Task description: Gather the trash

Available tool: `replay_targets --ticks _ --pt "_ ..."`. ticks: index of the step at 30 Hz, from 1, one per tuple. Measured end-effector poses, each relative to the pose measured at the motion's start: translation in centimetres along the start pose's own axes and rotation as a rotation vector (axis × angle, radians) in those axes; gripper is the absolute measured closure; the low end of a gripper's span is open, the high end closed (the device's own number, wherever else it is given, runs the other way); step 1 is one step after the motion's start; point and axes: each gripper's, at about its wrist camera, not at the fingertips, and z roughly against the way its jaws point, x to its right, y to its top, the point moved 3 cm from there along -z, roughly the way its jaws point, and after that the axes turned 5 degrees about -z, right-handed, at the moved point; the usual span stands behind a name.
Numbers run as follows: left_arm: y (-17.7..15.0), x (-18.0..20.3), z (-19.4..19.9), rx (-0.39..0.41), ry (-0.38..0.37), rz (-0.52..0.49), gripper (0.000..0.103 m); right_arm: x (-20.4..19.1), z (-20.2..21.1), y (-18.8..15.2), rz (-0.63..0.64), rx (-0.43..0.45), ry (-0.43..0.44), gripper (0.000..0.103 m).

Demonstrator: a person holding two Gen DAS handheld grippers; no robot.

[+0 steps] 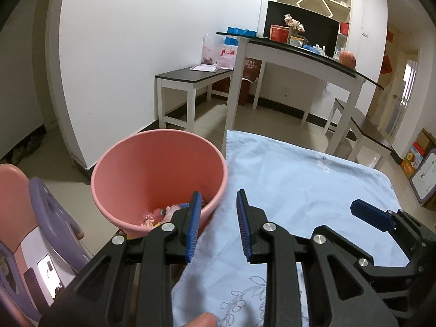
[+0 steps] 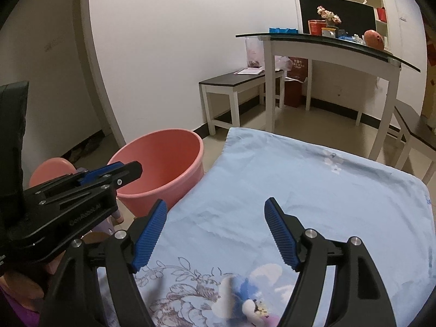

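Pink bucket (image 1: pixel 159 174) holding wrappers (image 1: pixel 160 216) beside blue floral cloth (image 1: pixel 299 179), left gripper (image 1: pixel 218 226) and right gripper (image 2: pixel 215 231) both empty, jaws apart above cloth

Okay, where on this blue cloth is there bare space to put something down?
Nearly the whole light blue floral cloth is bare, from its far edge back to the open right claw and across to the edge beside the pink plastic bucket. The crowded spot is that left edge, where the open left claw hangs by the bucket, which already holds wrappers.
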Motion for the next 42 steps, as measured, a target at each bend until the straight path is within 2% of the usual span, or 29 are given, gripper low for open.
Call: replay_targets --ticks 20,42 --pt "-0.4 1.7 1.0 0.007 -0.004 -0.020 0.076 1.5 1.9 -0.4 -0.020 0.014 -0.028 0.030" --pt "-0.3 1.9 1.6 0.016 -0.004 -0.021 0.076 2.4 2.5 -0.6 -0.036 0.021 -0.048 0.030"
